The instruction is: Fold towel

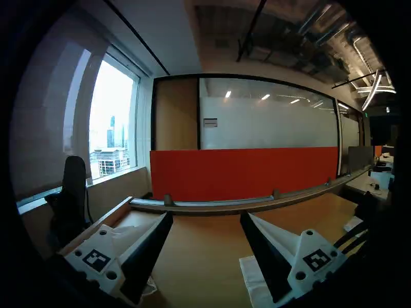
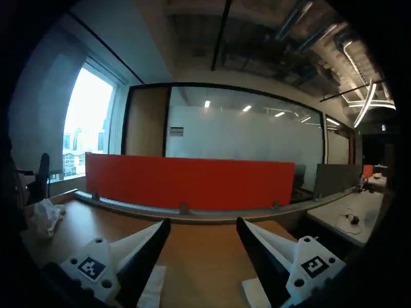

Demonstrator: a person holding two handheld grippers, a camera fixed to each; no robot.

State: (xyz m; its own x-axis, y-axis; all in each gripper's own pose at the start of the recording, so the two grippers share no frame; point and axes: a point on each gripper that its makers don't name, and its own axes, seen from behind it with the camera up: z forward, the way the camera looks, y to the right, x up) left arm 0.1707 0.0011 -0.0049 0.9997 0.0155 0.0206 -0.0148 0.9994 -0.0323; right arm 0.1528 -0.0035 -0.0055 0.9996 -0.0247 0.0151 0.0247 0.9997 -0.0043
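The left gripper (image 1: 205, 241) and right gripper (image 2: 201, 240) hover wide open and empty above the desk (image 2: 205, 269), the white towel (image 2: 154, 285) flat just beneath them, so the fold looks unstarted and they must next dip to pinch its edge.

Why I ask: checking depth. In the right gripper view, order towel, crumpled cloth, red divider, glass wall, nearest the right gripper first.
1. towel, beneath right gripper.
2. crumpled cloth, left on desk.
3. red divider, desk's far edge.
4. glass wall, behind it.

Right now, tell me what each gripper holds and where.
Nothing. Left gripper and right gripper are open and empty; the towel lies on the desk.
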